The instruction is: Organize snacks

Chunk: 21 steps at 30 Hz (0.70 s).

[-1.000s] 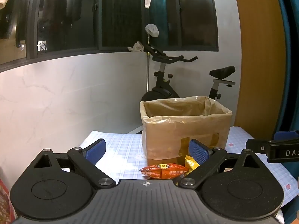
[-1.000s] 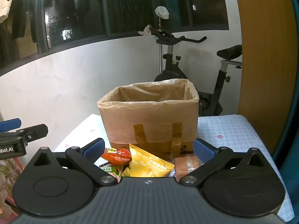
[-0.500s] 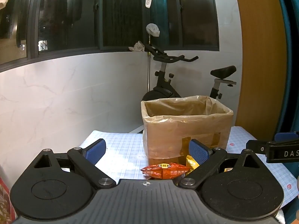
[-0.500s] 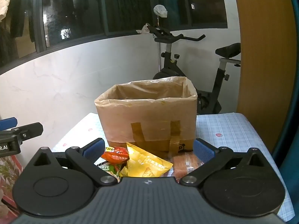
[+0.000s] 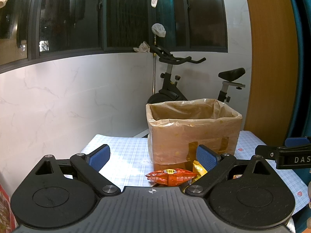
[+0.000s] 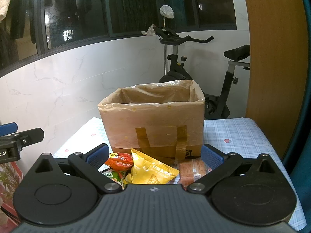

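Yellow snack bag point(image 6: 150, 171) | between spread jaws, right hand-held gripper point(image 6: 154, 155)

From my left wrist camera, I read white letters "DAS" on the black body of the right tongs point(image 5: 291, 156), cut off by the picture's right edge. The orange-red snack packet point(image 5: 171, 177) near the front edge of the counter carries white Chinese print, "纤脆玉米", running on under the tong finger; its small yellow label on top is too blurred for me to read.

From my right wrist camera, the left tongs point(image 6: 11, 145) show ".AI" at the picture's left edge. The yellow snack bag point(image 6: 151, 170) reads "纤脆玉米片". The green packet point(image 6: 110, 174) beside it shows white characters I cannot make out. The brown wrapped packet point(image 6: 191, 169) has print too fine to read.
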### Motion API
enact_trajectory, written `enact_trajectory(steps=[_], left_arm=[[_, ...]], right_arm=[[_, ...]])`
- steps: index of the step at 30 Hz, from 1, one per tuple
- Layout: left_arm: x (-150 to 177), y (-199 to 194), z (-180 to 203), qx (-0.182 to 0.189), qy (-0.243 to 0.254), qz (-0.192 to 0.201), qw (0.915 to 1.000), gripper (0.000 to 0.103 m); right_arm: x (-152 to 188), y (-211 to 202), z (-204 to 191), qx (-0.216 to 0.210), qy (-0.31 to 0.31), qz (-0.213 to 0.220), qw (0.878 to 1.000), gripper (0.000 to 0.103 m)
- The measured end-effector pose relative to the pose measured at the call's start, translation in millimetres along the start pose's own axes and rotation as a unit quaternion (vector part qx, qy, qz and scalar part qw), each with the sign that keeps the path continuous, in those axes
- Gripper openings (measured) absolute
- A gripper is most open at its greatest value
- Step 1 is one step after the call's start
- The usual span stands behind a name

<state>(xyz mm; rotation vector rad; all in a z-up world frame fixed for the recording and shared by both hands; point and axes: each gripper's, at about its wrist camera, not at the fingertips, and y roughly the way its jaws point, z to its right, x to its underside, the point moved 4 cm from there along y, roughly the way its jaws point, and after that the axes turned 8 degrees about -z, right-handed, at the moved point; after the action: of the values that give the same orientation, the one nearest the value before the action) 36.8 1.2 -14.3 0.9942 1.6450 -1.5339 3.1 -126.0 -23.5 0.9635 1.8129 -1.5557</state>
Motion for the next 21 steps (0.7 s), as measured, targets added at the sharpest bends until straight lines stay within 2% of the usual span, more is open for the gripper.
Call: enact_trajectory(steps=[21], left_arm=[[0.8,0.7,2.3,0.000,0.000,-0.001,1.0000,0.097]], right_arm=[[0.4,0.1,-0.8,0.001,-0.001,0.000,1.000,0.103]])
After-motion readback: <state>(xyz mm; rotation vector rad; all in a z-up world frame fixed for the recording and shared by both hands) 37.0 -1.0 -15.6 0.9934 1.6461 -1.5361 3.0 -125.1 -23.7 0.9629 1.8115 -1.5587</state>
